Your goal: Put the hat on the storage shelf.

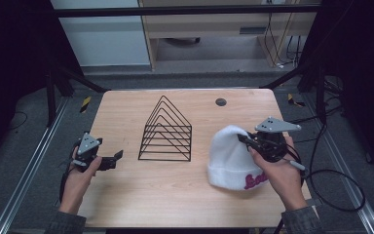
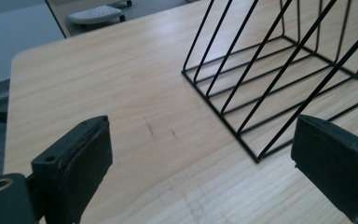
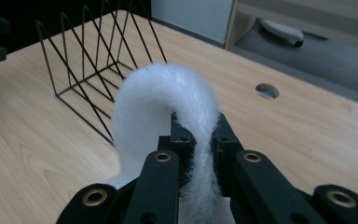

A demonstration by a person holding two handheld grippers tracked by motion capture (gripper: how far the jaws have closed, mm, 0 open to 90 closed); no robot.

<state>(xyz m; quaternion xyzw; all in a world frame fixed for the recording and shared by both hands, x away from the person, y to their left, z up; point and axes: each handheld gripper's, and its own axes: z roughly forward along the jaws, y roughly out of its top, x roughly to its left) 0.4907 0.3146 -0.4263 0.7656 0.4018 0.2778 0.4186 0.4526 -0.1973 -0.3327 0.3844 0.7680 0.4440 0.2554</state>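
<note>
Gripping: right gripper at right centre of the high view pinches the hat; in the right gripper view its black jaws are closed on a fold of fuzzy white fabric.
Hat: soft white knit beanie, rounded crown, pink lettering on its cuff; it lies at lower right of the high view, one side lifted into the jaws.
Left gripper: held low at left of the high view; in the left gripper view its blocky matte jaws stand wide apart, nothing between them, just bare wood.
Rack: thin black wire rack, a row of triangular frames on a rectangular base, middle of the table; its corner sits near the left gripper.
Table: pale wood table, fine grain, rounded corners, a round dark hole near its far edge.
</note>
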